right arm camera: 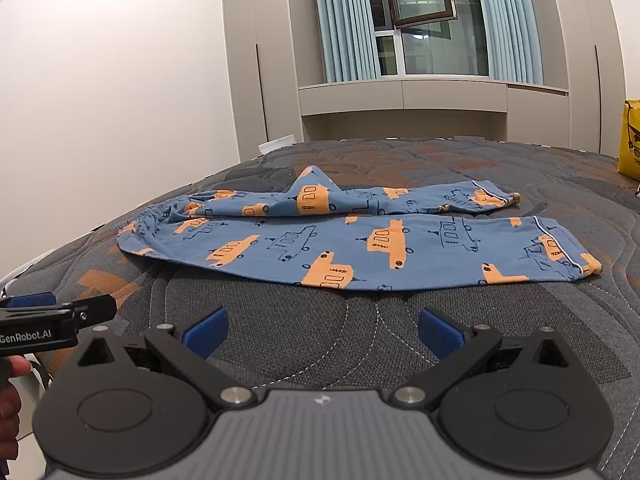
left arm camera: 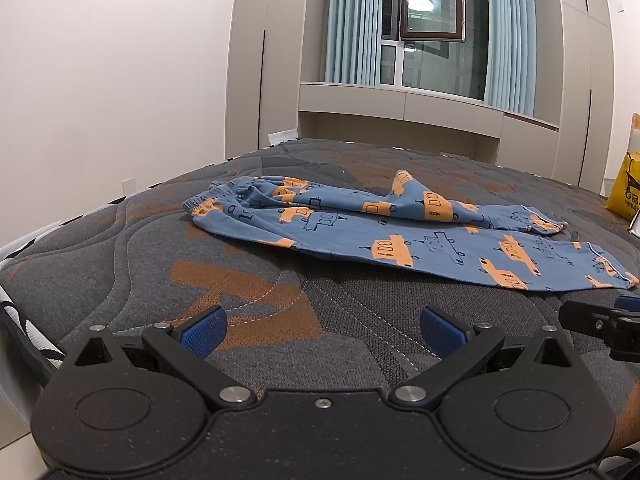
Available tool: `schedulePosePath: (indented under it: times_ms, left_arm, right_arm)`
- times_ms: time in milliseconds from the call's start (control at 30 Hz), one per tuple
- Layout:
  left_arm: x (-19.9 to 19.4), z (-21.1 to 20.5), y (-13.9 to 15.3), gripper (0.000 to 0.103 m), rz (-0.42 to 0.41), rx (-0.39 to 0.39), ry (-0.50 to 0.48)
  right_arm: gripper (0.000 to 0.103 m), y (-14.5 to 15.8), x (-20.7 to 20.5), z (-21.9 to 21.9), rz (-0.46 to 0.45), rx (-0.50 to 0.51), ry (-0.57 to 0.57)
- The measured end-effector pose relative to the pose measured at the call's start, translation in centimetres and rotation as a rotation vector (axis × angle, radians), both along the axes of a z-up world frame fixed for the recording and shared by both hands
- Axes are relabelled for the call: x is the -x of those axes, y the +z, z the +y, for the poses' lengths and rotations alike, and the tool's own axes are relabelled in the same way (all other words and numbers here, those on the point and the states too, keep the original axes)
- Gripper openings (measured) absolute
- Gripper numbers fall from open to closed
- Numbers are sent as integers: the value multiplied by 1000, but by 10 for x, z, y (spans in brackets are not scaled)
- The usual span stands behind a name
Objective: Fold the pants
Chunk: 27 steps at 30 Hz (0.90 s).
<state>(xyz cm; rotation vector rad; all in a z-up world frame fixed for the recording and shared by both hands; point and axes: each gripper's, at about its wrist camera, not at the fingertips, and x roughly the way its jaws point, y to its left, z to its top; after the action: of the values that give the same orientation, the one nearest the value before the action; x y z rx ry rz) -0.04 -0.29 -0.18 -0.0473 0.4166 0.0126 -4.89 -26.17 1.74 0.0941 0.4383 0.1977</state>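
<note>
Pants (right arm camera: 360,248), blue with orange cars, lay spread on the mattress (right arm camera: 320,340), long axis running left to right: waistband (right arm camera: 140,224) at the left, cuffs (right arm camera: 568,256) at the right. The near leg was flat; the far leg was twisted with a peak bunched up. I judged no fold was begun. My left gripper (left arm camera: 324,330) and right gripper (right arm camera: 323,330) both hovered wide apart, empty, near of the cloth. Next I would need to pinch waistband and cuff and straighten that far leg.
</note>
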Motion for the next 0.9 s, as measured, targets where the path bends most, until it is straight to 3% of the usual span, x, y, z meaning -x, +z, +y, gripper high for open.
schedulePosePath:
  times_ms: [900]
  left_arm:
    - [-2,-4,-1,102,19,-14,-7]
  right_arm:
    - [103,-3,0,-1,9,-8,2]
